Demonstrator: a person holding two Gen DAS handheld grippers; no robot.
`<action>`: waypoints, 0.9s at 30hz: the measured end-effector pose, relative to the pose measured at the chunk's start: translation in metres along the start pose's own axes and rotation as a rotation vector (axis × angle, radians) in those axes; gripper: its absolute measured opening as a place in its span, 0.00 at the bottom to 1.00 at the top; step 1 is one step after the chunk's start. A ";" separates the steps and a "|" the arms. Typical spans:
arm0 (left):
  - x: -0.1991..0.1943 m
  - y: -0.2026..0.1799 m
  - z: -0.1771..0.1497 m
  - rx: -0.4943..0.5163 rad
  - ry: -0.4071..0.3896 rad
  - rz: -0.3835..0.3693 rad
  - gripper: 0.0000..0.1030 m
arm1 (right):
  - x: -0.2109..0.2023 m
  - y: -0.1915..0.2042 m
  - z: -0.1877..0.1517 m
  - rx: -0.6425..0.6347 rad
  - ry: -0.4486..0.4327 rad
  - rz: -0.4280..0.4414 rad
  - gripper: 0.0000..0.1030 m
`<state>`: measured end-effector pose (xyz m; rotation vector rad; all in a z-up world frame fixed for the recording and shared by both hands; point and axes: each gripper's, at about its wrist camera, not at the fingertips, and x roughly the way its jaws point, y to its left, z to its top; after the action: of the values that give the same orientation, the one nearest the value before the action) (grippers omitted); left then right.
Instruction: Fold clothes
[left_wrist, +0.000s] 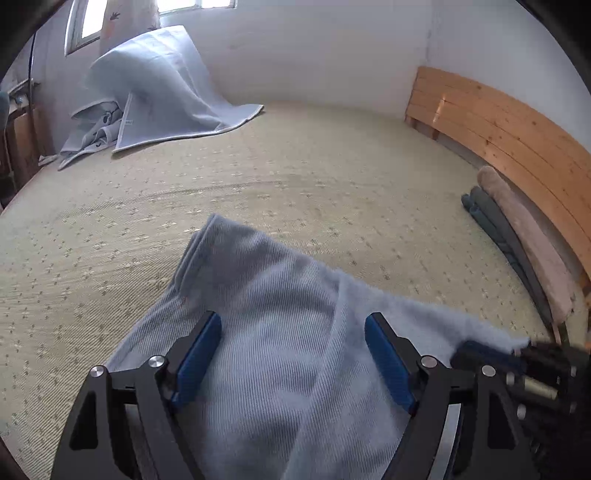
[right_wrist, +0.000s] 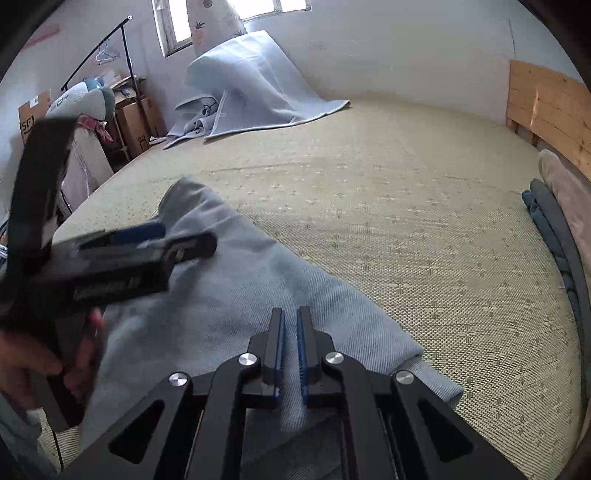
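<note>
On the bed (left_wrist: 332, 177), a pale blue garment (left_wrist: 280, 332) is lying at the near edge. Left tongs (left_wrist: 291, 325) are hovering over it, spread apart; right tongs (right_wrist: 290, 321) are sitting nearly together, gripping nothing visible.

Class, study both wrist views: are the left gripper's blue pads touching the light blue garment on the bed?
Apart. The left wrist view shows the left gripper open, its blue pads spread wide over the light blue garment, nothing pinched between them.

Bare mat (left_wrist: 314, 177) lies open ahead; heaped blanket (left_wrist: 166, 85) blocks far left, rolled bedding (left_wrist: 524, 236) lines right.
</note>
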<state>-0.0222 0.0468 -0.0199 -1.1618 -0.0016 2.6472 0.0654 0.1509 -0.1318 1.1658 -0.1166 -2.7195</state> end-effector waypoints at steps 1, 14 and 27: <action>-0.005 -0.002 -0.003 0.010 0.000 0.003 0.81 | -0.002 0.001 0.001 0.004 -0.002 0.003 0.06; -0.058 -0.009 -0.058 0.022 0.023 0.090 0.81 | -0.043 0.006 -0.011 -0.026 -0.026 -0.028 0.74; -0.057 -0.005 -0.072 0.024 0.041 0.061 0.83 | -0.050 0.010 -0.030 -0.020 -0.048 -0.027 0.74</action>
<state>0.0676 0.0315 -0.0272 -1.2266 0.0733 2.6682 0.1228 0.1513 -0.1156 1.1051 -0.0812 -2.7663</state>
